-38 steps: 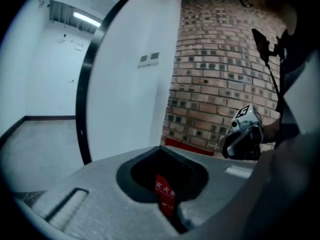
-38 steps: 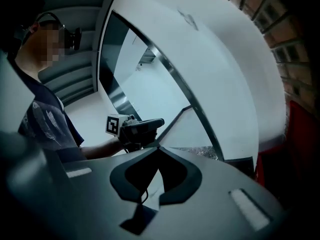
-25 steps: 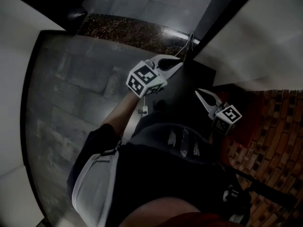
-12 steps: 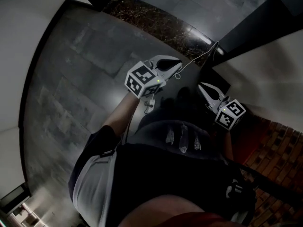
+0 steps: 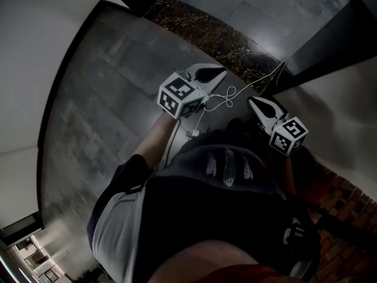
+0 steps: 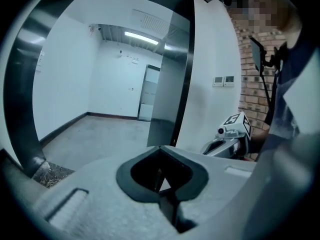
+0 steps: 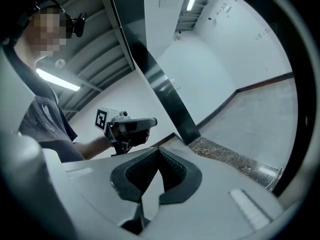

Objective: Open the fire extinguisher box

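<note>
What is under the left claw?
Grey floor tiles lie below the left claw, with a white cable looping beside it. The person's torso and arm cover the floor nearer in.

A grey tiled floor (image 5: 94, 122) borders a speckled dark stone strip (image 5: 218, 37), with a brick wall (image 5: 347, 199) at the right.

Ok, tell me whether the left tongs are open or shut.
Shut: the left gripper view shows the left tongs closed tip to tip, nothing held between them.
</note>
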Demonstrator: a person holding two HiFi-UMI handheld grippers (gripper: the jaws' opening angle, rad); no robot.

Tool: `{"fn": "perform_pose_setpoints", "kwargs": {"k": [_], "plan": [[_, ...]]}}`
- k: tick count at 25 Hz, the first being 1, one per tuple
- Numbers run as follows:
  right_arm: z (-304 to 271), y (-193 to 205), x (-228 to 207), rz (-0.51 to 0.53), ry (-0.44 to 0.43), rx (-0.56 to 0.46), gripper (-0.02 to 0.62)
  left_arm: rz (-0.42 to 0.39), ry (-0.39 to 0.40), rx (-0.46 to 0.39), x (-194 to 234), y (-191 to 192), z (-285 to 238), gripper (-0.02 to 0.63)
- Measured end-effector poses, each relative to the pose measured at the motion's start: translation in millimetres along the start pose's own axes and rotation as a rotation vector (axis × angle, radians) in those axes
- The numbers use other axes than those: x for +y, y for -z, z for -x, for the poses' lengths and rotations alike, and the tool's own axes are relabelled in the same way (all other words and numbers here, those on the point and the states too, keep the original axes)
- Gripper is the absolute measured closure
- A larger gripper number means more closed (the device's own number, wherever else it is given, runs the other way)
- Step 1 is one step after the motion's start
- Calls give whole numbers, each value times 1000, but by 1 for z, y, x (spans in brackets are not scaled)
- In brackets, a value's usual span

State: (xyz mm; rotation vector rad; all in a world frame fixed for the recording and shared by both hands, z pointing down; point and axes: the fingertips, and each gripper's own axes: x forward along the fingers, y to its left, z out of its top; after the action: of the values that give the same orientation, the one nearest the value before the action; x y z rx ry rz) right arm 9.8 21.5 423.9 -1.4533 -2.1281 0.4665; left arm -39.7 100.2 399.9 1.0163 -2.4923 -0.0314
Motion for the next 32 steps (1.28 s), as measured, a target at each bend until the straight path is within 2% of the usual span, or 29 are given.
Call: {"fn": "perform_pose_setpoints", "kwargs": {"k": [6,12,17,21,23,26,30,32], "plan": [[14,-10,-42,18,-27,66,600,9,-52,8,2,-18,-27,606],[-4,-10,-47,4,-80,131,598,26,-101,36,21,-21,-23,606],[-32,-23,-41,70,-83,159,598,50,-92,12,52,-25,-19,606],[-48,-36,-66,75,-38,147,598,-2,-51,-33,77,-42,-38,606],[-64,-45,-82,71,1,145,598,-32,-23,-67,98,-54,-42,606],[-107,-62,-97,76,45,158,598,-32,3,-110,146,-61,-32,606],[-195,-105,-103,13,86,94,598,-16,25,-125,218,-61,5,606],[-244,-129,-94,35,73,88,598,15,49,-128,256,-59,23,606]]}}
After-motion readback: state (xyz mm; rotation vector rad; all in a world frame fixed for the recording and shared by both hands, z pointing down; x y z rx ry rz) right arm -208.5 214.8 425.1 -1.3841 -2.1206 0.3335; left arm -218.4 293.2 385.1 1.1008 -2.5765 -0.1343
